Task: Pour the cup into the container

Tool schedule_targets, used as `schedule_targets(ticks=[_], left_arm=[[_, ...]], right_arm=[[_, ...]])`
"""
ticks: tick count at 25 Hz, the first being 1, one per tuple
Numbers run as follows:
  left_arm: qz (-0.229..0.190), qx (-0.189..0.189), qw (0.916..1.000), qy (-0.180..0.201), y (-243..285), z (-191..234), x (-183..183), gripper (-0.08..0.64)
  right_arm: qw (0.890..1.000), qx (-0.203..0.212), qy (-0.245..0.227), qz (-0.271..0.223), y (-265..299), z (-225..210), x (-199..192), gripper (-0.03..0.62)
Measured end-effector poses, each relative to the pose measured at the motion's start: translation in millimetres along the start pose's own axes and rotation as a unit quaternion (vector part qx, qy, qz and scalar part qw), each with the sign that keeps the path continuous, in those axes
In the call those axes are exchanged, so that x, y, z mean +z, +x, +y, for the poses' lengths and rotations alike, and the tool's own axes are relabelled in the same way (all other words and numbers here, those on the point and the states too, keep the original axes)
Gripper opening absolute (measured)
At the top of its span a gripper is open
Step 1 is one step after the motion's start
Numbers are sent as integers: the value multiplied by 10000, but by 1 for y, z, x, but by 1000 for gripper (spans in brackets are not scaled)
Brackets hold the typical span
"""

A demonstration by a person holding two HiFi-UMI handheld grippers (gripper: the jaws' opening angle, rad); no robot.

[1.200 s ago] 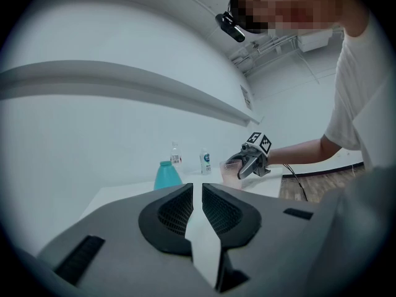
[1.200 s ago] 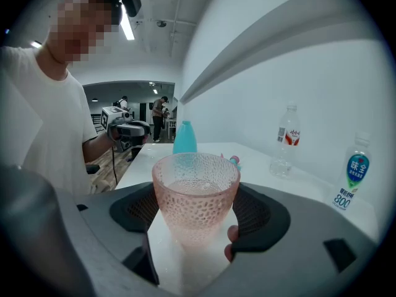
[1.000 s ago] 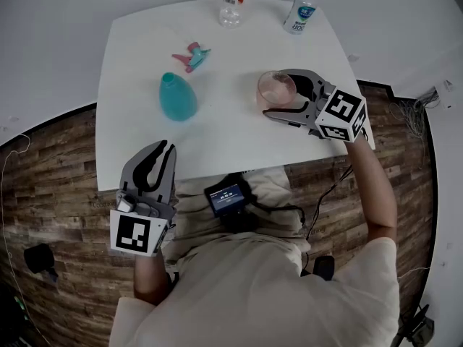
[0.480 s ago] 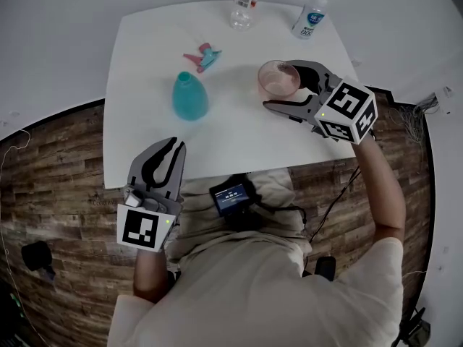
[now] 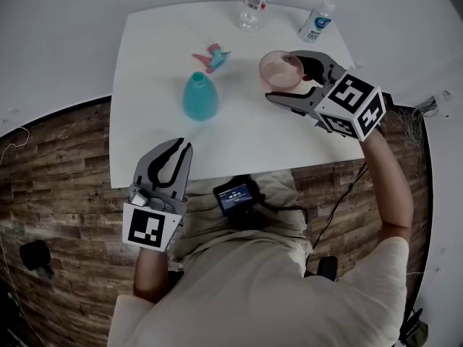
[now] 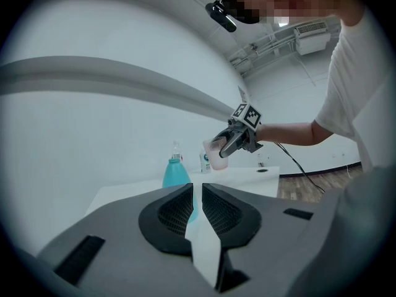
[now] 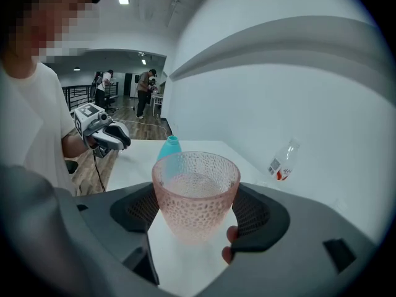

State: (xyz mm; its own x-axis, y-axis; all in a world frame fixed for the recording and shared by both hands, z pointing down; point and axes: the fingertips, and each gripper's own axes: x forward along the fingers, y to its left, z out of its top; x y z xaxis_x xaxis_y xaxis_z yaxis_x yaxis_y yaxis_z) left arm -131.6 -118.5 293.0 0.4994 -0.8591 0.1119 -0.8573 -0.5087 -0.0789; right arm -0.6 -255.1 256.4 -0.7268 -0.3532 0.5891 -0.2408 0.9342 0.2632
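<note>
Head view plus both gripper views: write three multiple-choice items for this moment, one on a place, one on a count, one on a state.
1. Where is the teal bottle?
A) standing on the white table
B) lying on the floor
C) on a shelf

2. How many small bottles stand at the table's far edge?
A) one
B) two
C) four

3. The right gripper is:
A) open and empty
B) shut with nothing between its jaws
C) shut on the pink cup

Answers:
1 A: the head view shows it upright near the table's middle.
2 B: a second one stands to the right of the first.
3 C: the right gripper view shows both pads against the cup's sides.
</note>
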Motion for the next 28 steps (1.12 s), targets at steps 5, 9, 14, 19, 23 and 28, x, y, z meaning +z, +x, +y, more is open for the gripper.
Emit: schedule_targets(ticks=[5, 9, 14, 19, 23, 28], left_arm=[[-11, -54, 10000, 14, -1, -3, 1, 40], [-17, -74, 10000, 36, -1, -3, 2, 40], [-6, -68, 10000, 69, -2, 2, 1, 40], [4, -90, 9999, 109, -1, 2, 0, 40], [17, -90, 9999, 125, -1, 3, 0, 40], [25, -99, 9998, 165, -2, 2, -2, 40]], right_arm=[[9996, -65, -197, 189, 2, -2, 16, 371], [9990, -66, -343, 290, 7, -4, 26, 371], [9979, -89, -513, 373, 19, -3, 37, 371], [9962, -70, -685, 525, 28, 1, 40, 371], [9935, -105, -911, 671, 33, 3, 45, 371], [9892, -120, -1179, 860, 41, 7, 50, 371]])
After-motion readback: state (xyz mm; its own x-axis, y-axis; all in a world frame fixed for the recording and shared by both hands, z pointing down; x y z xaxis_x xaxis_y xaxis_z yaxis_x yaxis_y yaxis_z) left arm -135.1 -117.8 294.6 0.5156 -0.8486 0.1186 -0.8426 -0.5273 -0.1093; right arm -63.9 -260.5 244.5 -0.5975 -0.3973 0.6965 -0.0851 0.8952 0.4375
